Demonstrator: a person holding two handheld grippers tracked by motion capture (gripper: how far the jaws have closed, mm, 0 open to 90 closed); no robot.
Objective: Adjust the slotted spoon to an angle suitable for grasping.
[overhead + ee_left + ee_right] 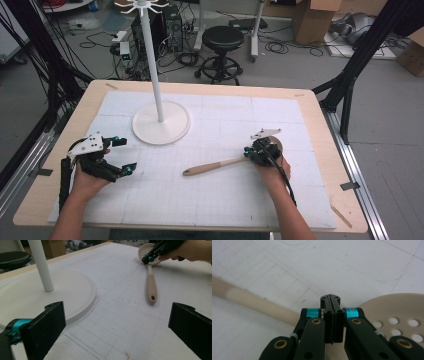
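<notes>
Right gripper view: right gripper (331,315) jaws pressed together over the slotted spoon (402,315) neck, nothing visibly pinched; left gripper (117,327) wide, idle; spoon flat on mat (210,200); risk: closed jaws push it sideways.

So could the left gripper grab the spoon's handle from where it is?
Probably yes. The left gripper has its jaws wide open, and bare white mat lies between it and the handle end of the slotted spoon, with nothing in between. The right gripper sits over the spoon's neck, away from that end.
</notes>
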